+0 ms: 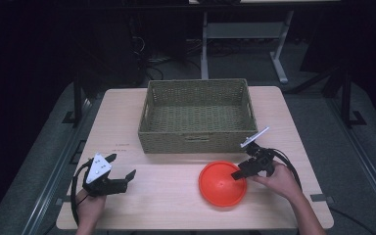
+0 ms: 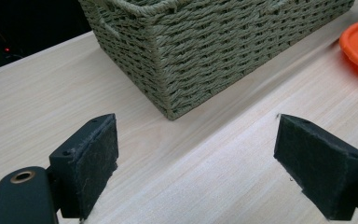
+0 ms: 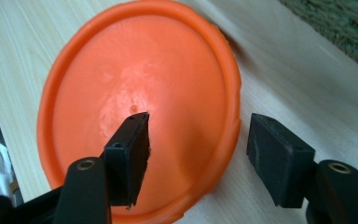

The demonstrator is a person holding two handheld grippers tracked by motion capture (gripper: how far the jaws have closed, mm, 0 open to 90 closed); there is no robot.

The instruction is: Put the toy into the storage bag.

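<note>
Right gripper (image 3: 198,158) gaping wide, straddling orange disc (image 1: 222,183) rim at 3 o'clock, seemingly not gripping. Woven basket (image 1: 196,142) sitting at disc's 12 o'clock. Left gripper (image 1: 123,172) idling open, holding nothing, at 9 o'clock.

High view: fixed above the near table (image 1: 176,205) edge, facing forward and down. Left gripper view: low, close, facing the wicker basket (image 2: 205,51) corner. Right gripper view: very close over the orange plate (image 3: 168,70). All share basket and plate.
</note>
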